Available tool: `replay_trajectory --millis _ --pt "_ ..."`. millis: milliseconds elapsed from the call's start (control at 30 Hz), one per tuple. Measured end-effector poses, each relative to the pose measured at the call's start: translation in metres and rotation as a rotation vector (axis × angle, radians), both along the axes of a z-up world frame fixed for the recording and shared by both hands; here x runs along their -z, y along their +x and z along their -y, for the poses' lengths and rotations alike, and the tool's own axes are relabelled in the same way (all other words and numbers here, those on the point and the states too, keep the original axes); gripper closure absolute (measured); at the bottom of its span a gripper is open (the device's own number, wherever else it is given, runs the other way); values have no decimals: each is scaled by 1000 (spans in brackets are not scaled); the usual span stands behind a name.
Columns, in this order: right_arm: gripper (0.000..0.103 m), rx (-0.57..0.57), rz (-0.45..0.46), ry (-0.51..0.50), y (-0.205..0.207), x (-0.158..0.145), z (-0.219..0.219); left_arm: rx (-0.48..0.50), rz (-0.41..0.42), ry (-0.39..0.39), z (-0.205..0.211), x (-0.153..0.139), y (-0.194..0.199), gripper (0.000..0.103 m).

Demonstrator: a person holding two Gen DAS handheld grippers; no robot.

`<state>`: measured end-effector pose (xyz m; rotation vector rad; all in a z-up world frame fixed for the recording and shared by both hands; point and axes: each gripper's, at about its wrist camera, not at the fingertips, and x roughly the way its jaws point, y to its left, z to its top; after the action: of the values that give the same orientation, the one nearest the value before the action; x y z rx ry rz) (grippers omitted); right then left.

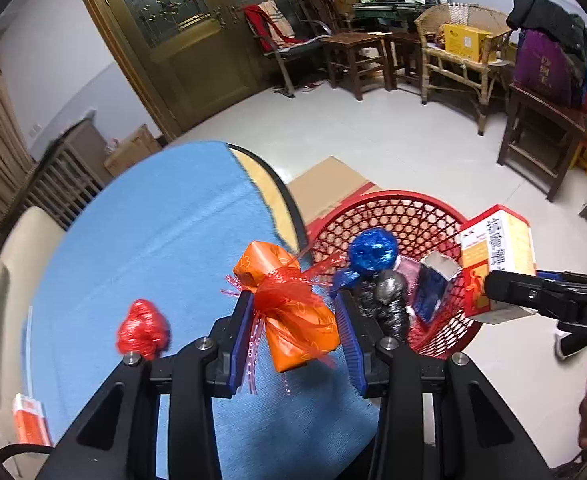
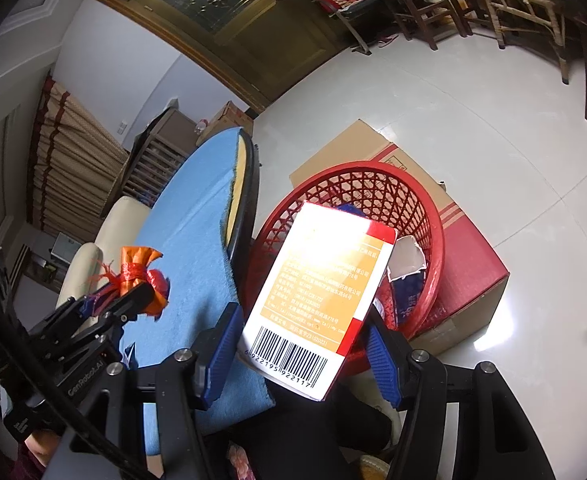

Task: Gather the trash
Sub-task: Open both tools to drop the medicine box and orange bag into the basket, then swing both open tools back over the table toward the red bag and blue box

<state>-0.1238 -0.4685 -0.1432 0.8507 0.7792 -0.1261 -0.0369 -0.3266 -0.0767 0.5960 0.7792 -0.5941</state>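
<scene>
Red basket contents half hidden behind gripped box.

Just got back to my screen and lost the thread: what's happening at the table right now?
A person is clearing trash with two handheld grippers. The left gripper is shut on an orange packet tied with red ribbon above the blue tablecloth. The right gripper holds a white-and-orange carton over the red basket, which already contains some wrappers. A red wrapper ball is on the table, not yet collected.
</scene>
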Motion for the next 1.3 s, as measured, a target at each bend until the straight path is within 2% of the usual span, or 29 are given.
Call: replay_trajectory --millis 333,500,800,1000,1100,1300 --pt "38 25 -38 4 15 11 6 51 -58 -47 19 8 13 58" --pt "34 34 -45 36 20 19 14 68 -56 -65 25 6 15 42" --pt "33 32 -39 16 17 18 11 30 -60 -80 3 2 13 42" --pt "33 -7 -52 -128 23 -3 -13 -38 -38 -82 -41 -7 2 41" --pt "33 -31 -62 -237 29 -20 -32 -90 -4 -89 -66 -15 -1 37" --pt "33 -77 -55 -463 39 -57 -80 -183 74 -119 -121 -33 -9 36"
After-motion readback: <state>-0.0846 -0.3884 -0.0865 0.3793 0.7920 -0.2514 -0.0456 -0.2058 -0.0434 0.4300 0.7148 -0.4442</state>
